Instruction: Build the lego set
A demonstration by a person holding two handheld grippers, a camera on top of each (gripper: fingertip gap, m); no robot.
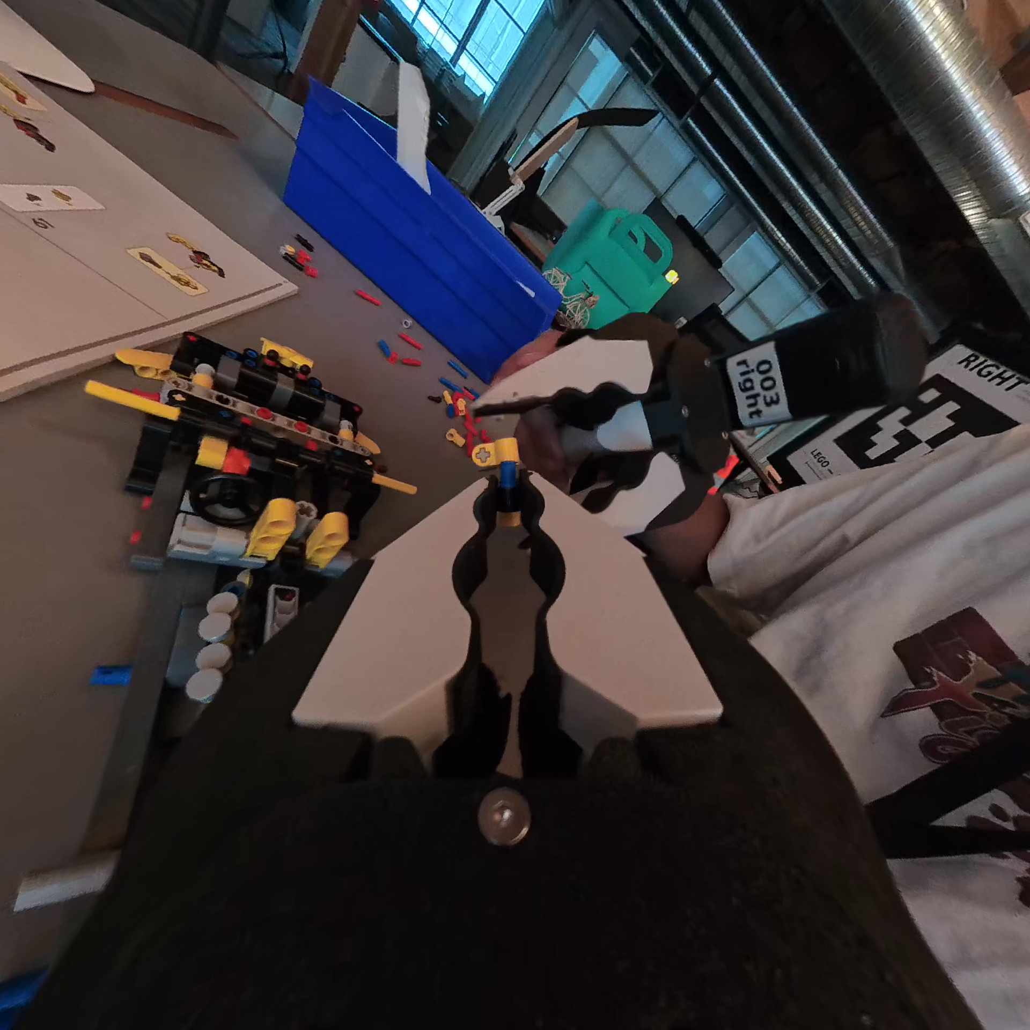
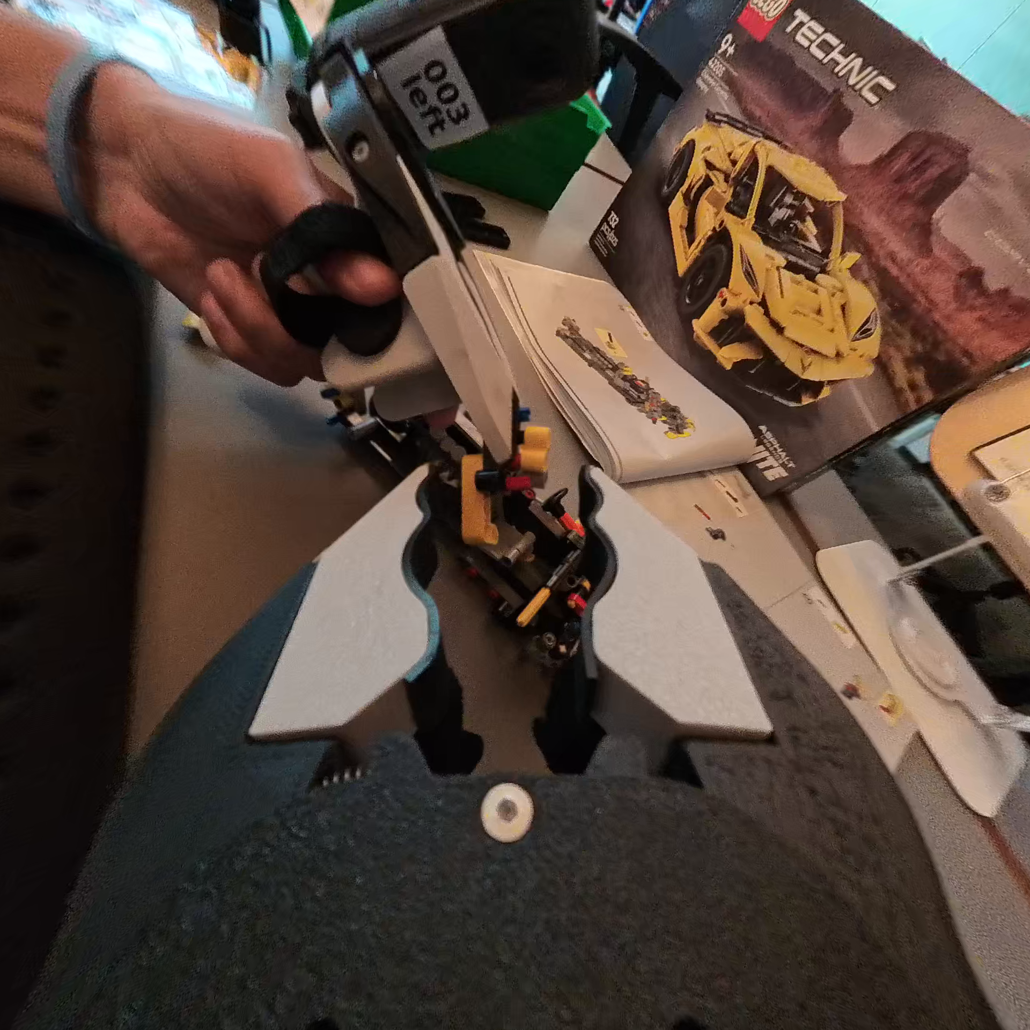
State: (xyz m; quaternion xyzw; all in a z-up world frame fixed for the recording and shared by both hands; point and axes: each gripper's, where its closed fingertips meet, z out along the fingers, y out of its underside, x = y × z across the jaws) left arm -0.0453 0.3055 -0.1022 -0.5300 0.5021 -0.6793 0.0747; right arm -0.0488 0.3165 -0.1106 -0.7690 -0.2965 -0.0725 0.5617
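Left gripper [image 1: 506, 493] pinching a small sub-assembly, a blue pin [image 1: 507, 475] topped by a yellow connector [image 1: 495, 452], right at the fingertips, held up off the grey table [image 1: 67, 501]. Right gripper [image 2: 504, 535] spread wide, nothing between its fingers, poised over the half-built chassis [image 1: 251, 446], which sits on the table just beside the open instruction booklet [image 1: 111, 267]. Loose red and blue pins [image 1: 409, 340] scattered near the blue bin [image 1: 412, 234]; set box [image 2: 808, 223] propped behind. Likely next: seating the pinned connector into the chassis. Best done by steadying the model with the free gripper first, lining the pin square to its hole, then pushing straight along the axis. Risky with so shallow a grip: easy to twist the piece out.
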